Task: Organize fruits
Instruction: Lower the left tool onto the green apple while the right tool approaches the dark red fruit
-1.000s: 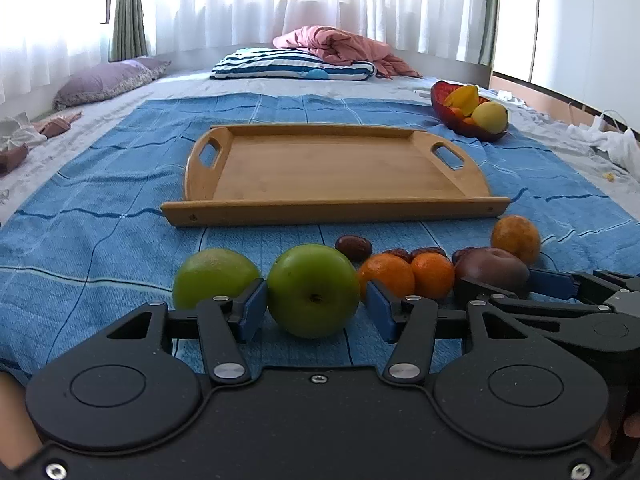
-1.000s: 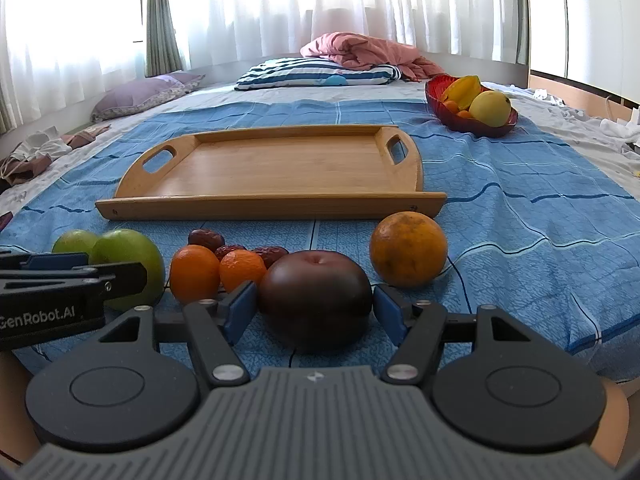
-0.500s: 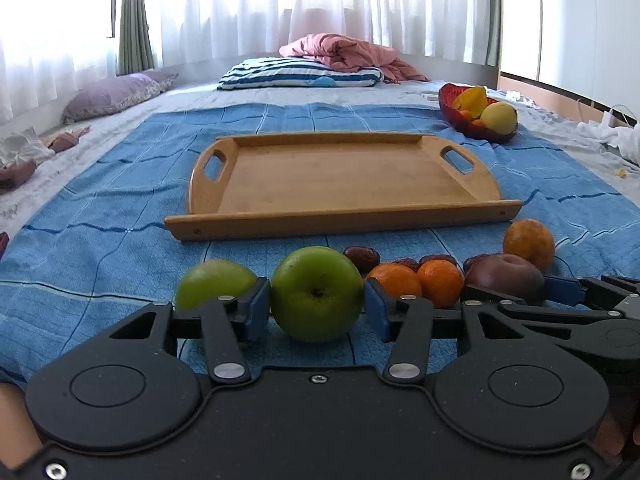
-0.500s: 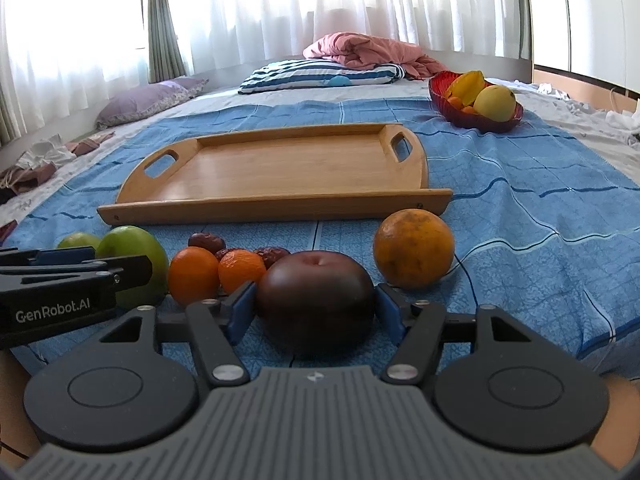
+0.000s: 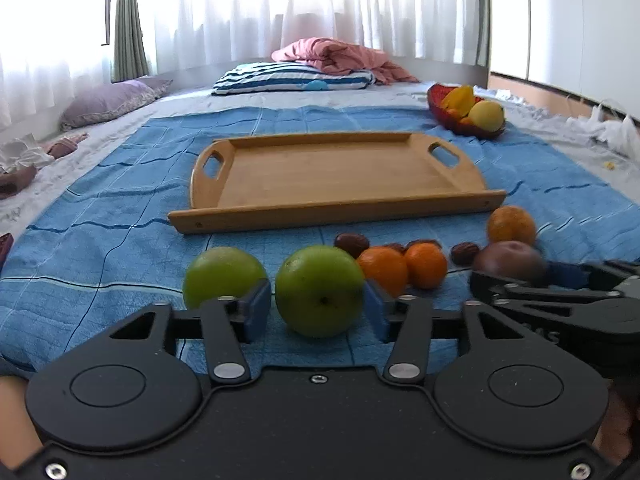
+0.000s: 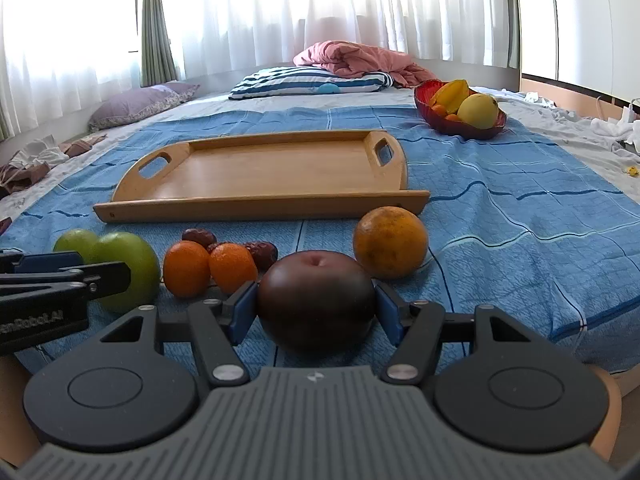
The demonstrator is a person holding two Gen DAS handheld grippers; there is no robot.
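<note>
My left gripper (image 5: 316, 310) is shut on a green apple (image 5: 319, 290) and holds it just above the blue blanket. A second green apple (image 5: 223, 274) lies to its left. My right gripper (image 6: 316, 312) is shut on a dark red apple (image 6: 316, 298), also seen in the left wrist view (image 5: 508, 260). Two small oranges (image 6: 208, 266), some dark dates (image 6: 262, 252) and a large orange (image 6: 390, 240) lie in a row on the blanket. An empty wooden tray (image 6: 264, 172) sits beyond them.
A red bowl (image 6: 460, 110) with yellow fruit stands at the far right. Pillows (image 6: 308, 80) and a pink quilt (image 6: 356, 56) lie at the back near the curtains. Clothes lie at the left edge (image 6: 28, 160). The blue blanket (image 6: 520, 200) covers the bed.
Both grippers have closed onto their fruit and risen a little; the view now looks down more on the tray. The green apple and the dark apple are lifted slightly off the blanket.
</note>
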